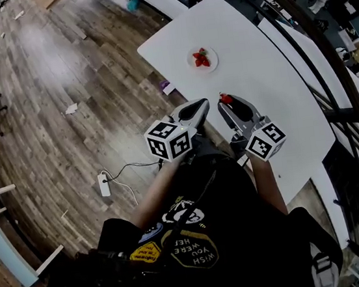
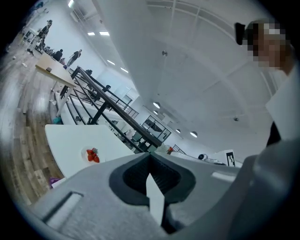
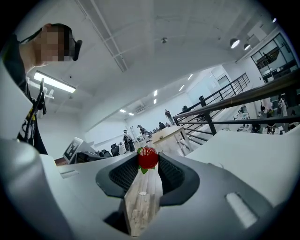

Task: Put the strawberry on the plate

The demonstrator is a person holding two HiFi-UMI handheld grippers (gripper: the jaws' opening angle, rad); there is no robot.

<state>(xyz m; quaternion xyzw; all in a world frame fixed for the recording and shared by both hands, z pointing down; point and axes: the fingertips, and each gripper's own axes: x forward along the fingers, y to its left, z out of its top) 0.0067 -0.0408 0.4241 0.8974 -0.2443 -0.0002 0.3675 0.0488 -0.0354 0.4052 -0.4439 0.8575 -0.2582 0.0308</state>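
Person: seen from above at the bottom of the frame, one black shirt [image 1: 192,236] with printed patches, both forearms reaching up the frame toward the table.
Grippers: two, side by side at frame centre, both pointing toward the upper right.
Marker cubes: two, one [image 1: 169,141] on the left gripper and one [image 1: 265,140] on the right.
Left gripper [image 1: 202,104]: jaws were closed tip to tip with nothing between them; it hung over the table's near edge.
Right gripper [image 1: 227,99]: jaws were clamped on one strawberry at their tips, over the table.
Strawberry [image 3: 148,158]: one, red with green leaves showing below it, pinched between the two dark pads, off the plate and below it in the head view.
Plate [image 1: 210,51]: one, small, white and round, in the upper middle of the frame, well apart from both grippers.
On the plate: a small red heap [image 1: 201,58] of berries, too small to count.
Table [image 1: 270,88]: one white top under the grippers and the plate.
Floor [image 1: 58,70]: wood planks filling the left half, with one white power strip [image 1: 104,184] and its cable at lower left.
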